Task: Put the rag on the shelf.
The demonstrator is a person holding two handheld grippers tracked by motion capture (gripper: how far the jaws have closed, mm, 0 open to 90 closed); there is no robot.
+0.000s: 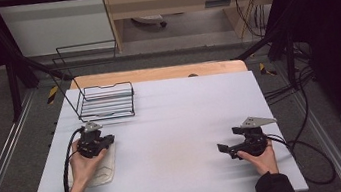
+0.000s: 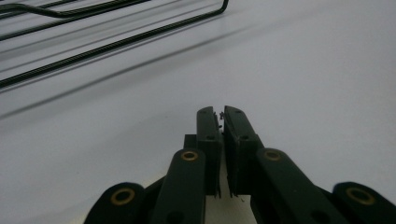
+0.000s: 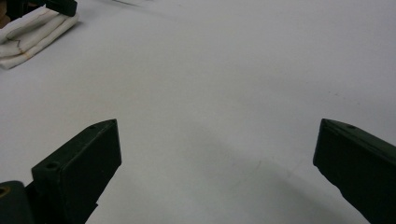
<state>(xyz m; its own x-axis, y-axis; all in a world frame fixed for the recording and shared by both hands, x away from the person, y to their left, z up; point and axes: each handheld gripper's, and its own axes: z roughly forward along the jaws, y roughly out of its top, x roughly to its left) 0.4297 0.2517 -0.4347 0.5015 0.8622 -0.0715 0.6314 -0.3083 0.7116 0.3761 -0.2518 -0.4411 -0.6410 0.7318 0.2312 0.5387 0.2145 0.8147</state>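
Observation:
A folded white cloth (image 1: pixel 100 172) lies at the table's front left, partly under the person's left hand; in the right gripper view the cloth (image 3: pixel 32 33) sits far off at the top left. My left gripper (image 1: pixel 110 140) rests over the cloth's far end. In its own view the left gripper (image 2: pixel 222 113) has its jaws together with only a thin slit, and I see nothing between them. My right gripper (image 1: pixel 227 139) stands at the front right, pointing left, low over the table. Its jaws (image 3: pixel 217 140) are wide apart over bare tabletop.
A black wire rack (image 1: pixel 107 103) stands at the back left of the white table (image 1: pixel 182 119); its rails (image 2: pixel 93 44) run just ahead of the left gripper. Black cables trail off both grippers. A metal frame surrounds the table.

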